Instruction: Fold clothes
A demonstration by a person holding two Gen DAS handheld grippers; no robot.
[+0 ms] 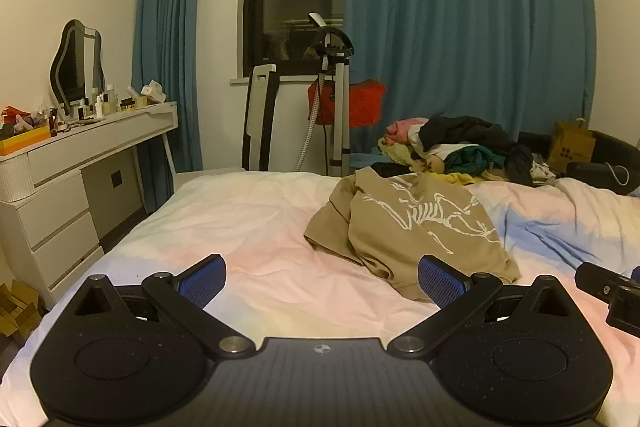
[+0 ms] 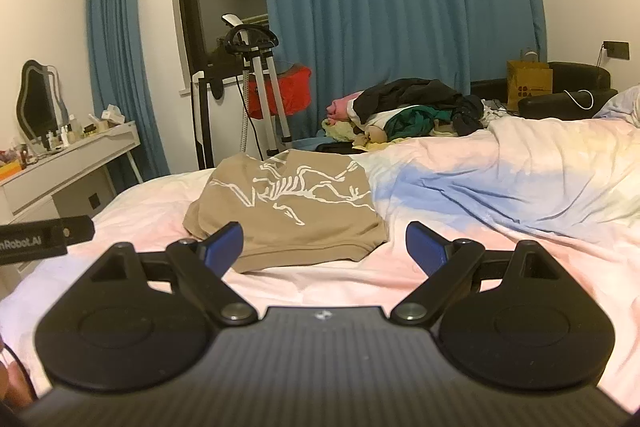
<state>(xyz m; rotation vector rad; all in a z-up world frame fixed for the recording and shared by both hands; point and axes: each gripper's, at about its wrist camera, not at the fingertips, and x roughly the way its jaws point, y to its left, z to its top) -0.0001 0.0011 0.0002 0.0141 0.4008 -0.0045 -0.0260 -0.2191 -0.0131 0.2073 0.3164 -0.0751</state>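
Open tools (image 1: 322,281) (image 2: 324,247), tan shirt (image 2: 292,205), paper bag (image 2: 529,79) contents unclear

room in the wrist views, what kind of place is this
Most likely a home bedroom: a bed with a rumpled pastel cover, a vanity desk with a mirror and small bottles, and a pile of clothes behind a tan sweatshirt.

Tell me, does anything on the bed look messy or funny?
Yes. The tan shirt with the white skeleton print lies crumpled on the bedsheet, bunched up rather than flat. Behind it, a pile of clothes sits heaped and tangled. Both grippers, left and right, are open and empty.
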